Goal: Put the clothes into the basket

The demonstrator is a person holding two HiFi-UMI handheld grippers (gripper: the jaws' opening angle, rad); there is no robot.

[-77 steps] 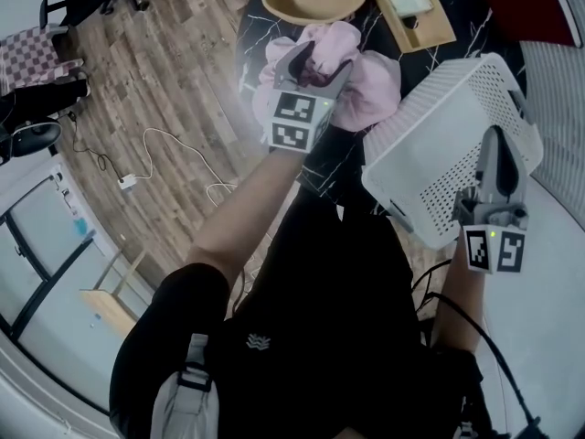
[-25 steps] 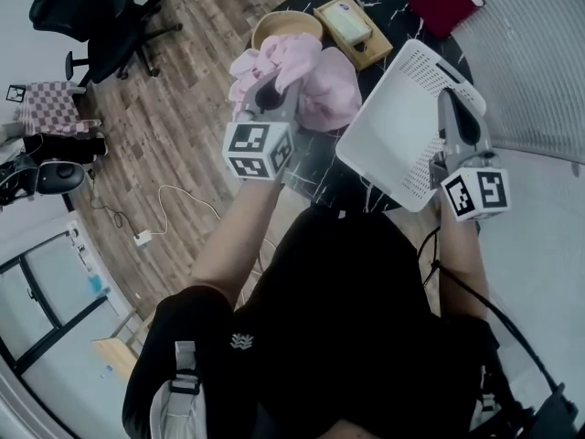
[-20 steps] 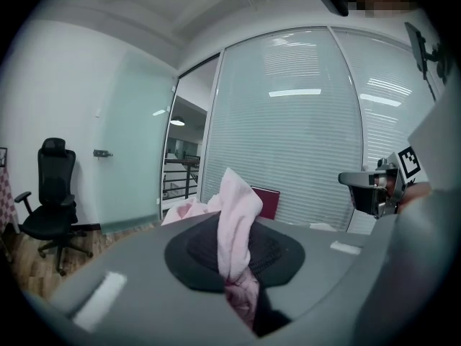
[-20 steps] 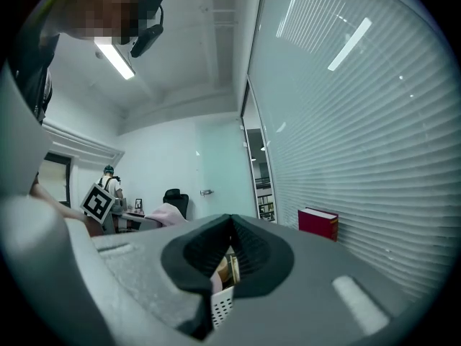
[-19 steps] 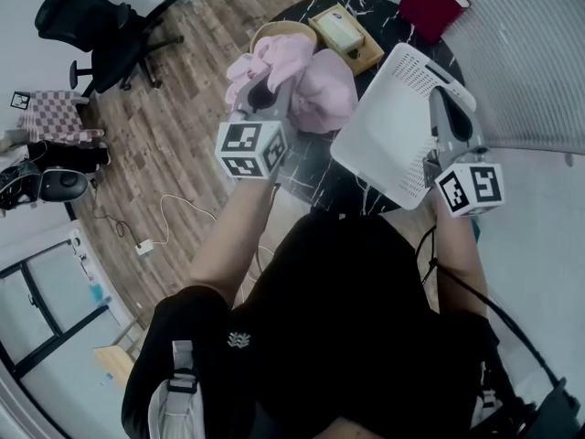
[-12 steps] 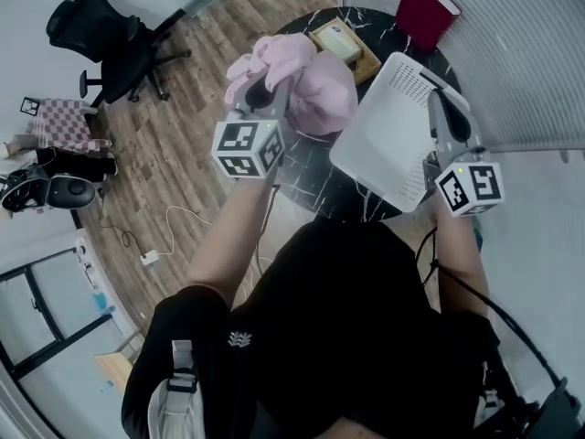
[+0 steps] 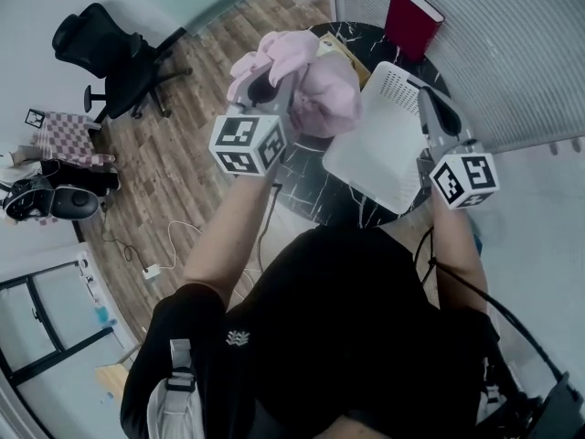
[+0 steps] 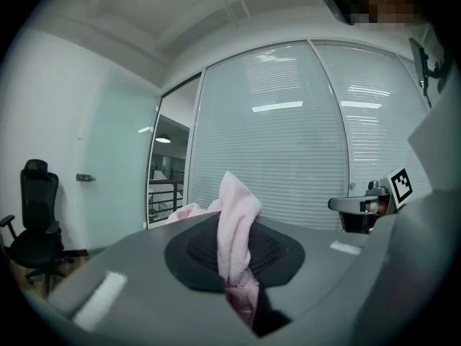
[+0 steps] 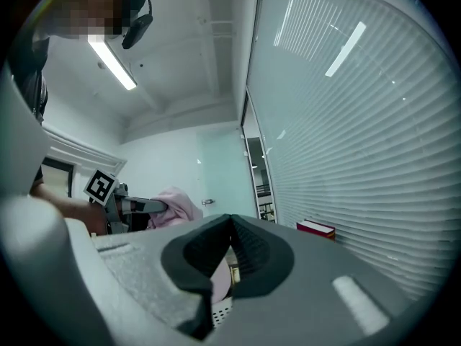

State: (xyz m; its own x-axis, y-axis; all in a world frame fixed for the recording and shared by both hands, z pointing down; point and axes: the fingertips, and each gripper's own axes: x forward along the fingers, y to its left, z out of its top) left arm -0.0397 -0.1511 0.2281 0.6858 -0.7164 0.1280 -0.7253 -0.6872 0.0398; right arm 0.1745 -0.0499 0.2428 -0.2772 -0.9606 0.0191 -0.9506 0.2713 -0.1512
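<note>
- The left gripper sits at upper centre of the head view, with its fingers clamped on a bundle of pale pink fabric clothes.
- In the left gripper view a fold of the pink fabric sticks up between the two dark pads, which are pressed against it.
- The pink bundle is raised off the round black marble-patterned table. It spreads to the right of the gripper, just beside the upper-left edge of the white perforated plastic basket. I cannot tell whether cloth and basket touch.
- The clothes are outside the basket.
- The right gripper is right of centre in the head view, at the basket's right edge. Its fingers are closed on the basket's wall, and the right gripper view shows white perforated plastic between the pads.
- The basket is tilted, with a broad flat face turned toward the head camera.
- A dark red book stands at the table's far edge, top right.
- A black office chair stands on the wooden floor at upper left.
</note>
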